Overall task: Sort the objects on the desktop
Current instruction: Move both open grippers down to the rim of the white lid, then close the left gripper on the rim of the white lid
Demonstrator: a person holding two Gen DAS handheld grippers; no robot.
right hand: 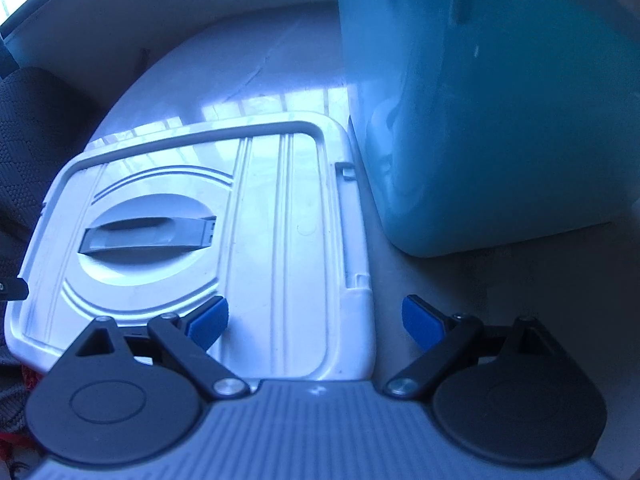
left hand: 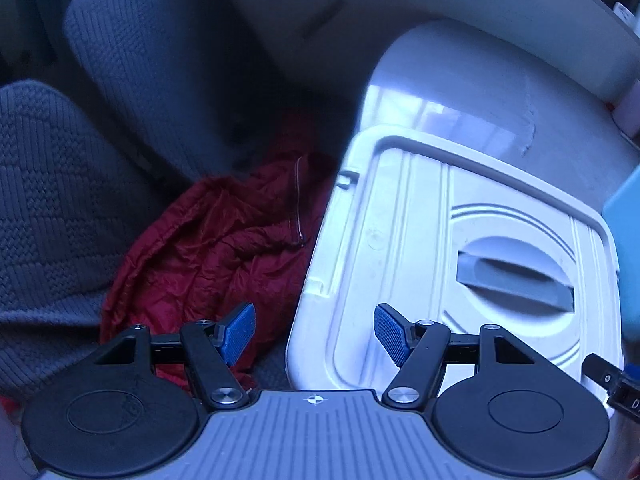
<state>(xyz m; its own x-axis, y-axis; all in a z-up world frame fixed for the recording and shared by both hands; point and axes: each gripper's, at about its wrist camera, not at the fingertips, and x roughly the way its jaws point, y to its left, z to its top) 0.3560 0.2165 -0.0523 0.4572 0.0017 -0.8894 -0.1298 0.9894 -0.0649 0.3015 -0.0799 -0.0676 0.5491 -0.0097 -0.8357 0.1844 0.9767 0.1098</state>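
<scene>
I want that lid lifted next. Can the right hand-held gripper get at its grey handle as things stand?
Probably yes. The right hand-held gripper is open above the white lid, and nothing covers the grey handle; the blue bin stands off to the other side.

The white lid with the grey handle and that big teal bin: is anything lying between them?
No. In the right wrist view, the white lid lies flat beside the teal bin with only a narrow bare strip of table between.

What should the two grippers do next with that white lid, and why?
Probably lower both onto the white lid: each open hand-held gripper, left and right, straddles a lid edge, and the blue bin beside it looks uncovered.
</scene>
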